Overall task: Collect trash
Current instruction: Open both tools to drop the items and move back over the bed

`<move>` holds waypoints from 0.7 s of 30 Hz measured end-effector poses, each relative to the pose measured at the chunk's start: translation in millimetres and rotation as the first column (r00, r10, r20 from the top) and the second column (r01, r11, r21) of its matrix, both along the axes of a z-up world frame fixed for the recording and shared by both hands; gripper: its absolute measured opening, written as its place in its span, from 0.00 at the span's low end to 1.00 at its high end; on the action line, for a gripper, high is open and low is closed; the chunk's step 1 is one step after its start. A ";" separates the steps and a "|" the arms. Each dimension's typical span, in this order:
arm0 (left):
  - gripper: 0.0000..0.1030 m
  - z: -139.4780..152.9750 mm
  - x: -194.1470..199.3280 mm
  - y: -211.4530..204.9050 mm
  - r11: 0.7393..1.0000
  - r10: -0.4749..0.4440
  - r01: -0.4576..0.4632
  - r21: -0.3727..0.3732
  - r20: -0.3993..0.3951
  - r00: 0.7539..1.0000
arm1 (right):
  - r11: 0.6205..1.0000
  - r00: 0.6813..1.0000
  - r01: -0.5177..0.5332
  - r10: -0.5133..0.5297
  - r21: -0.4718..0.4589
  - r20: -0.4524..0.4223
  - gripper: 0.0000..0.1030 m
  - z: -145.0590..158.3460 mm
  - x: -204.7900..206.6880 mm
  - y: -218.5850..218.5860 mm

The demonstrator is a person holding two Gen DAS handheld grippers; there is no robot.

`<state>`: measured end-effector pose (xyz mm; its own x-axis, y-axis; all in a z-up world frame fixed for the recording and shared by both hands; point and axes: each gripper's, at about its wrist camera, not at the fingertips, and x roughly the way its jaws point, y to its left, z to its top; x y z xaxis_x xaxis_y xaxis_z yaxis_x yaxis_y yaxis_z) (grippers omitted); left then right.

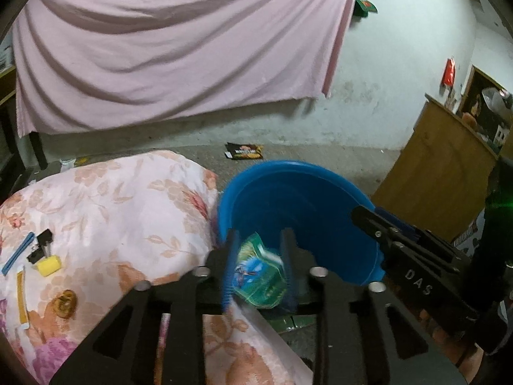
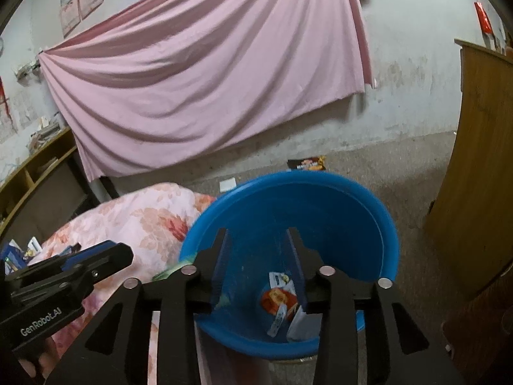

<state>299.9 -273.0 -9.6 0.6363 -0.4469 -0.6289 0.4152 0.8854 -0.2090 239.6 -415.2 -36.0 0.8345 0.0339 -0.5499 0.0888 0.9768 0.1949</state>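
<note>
A blue bucket [image 1: 288, 164] [image 2: 320, 178] stands on the floor beside the bed. My left gripper [image 1: 259, 238] hovers at its near rim with a crumpled green wrapper [image 1: 261, 277] between its fingers; the jaws stand wider than the wrapper, which looks loose. My right gripper [image 2: 256, 238] is open above the bucket's mouth with nothing between its fingers. Through the gap I see several wrappers [image 2: 279, 300] on the bucket's bottom. Each gripper shows in the other's view: the right gripper [image 1: 378, 226] and the left gripper [image 2: 109, 254]. A dark snack wrapper [image 1: 245, 151] [image 2: 307, 163] lies on the floor beyond the bucket.
A floral quilt [image 1: 112, 199] lies left of the bucket, with a binder clip [image 1: 40, 247], a yellow block [image 1: 48, 264], a blue strip [image 1: 17, 253] and a round brown item [image 1: 65, 303] on it. A wooden cabinet [image 1: 442, 176] [image 2: 481, 160] stands right. A white scrap [image 2: 227, 184] lies on the floor.
</note>
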 end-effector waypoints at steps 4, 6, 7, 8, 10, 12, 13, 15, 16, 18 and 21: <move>0.44 8.9 -3.9 17.1 0.999 0.048 -0.047 -0.023 0.029 0.998 | 1.000 0.998 0.009 -0.009 0.000 0.065 0.47 11.7 -4.4 3.6; 0.57 13.7 -6.7 25.2 0.997 0.079 -0.078 -0.025 0.046 0.996 | 1.000 0.995 0.017 -0.017 0.001 0.094 0.52 17.3 -7.2 4.9; 0.61 16.1 -7.9 28.3 0.996 0.090 -0.089 -0.029 0.054 0.994 | 1.000 0.993 0.019 -0.020 0.003 0.117 0.54 21.1 -9.1 5.8; 0.63 18.9 -9.3 32.1 0.995 0.101 -0.099 -0.035 0.063 0.993 | 1.000 0.991 0.021 -0.022 0.005 0.134 0.60 24.1 -10.3 7.6; 0.76 26.8 -13.8 43.5 0.991 0.129 -0.125 -0.053 0.091 0.987 | 1.000 0.984 0.030 -0.030 0.003 0.176 0.70 30.2 -14.5 11.4; 0.84 35.1 -19.9 57.9 0.982 0.178 -0.168 -0.081 0.131 0.975 | 1.000 0.970 0.025 -0.025 0.001 0.242 0.74 39.3 -20.1 17.2; 0.87 38.7 -23.5 64.7 0.978 0.197 -0.184 -0.099 0.151 0.969 | 1.000 0.962 0.021 -0.020 0.000 0.271 0.75 43.8 -22.2 20.8; 0.95 46.8 -30.6 82.6 0.965 0.249 -0.226 -0.132 0.198 0.948 | 1.000 0.944 -0.001 -0.001 0.004 0.331 0.83 52.4 -26.6 28.1; 0.97 49.9 -33.6 89.8 0.959 0.273 -0.246 -0.141 0.217 0.937 | 1.000 0.936 -0.011 0.008 0.006 0.353 0.85 55.4 -28.3 31.8; 0.98 56.2 -43.6 108.8 0.943 0.324 -0.287 -0.167 0.264 0.909 | 0.999 0.906 -0.036 0.030 0.007 0.421 1.00 63.9 -33.6 44.0; 0.98 63.0 -53.8 141.5 0.916 0.395 -0.347 -0.201 0.309 0.865 | 0.996 0.863 -0.085 0.071 0.006 0.500 1.00 72.1 -40.7 63.8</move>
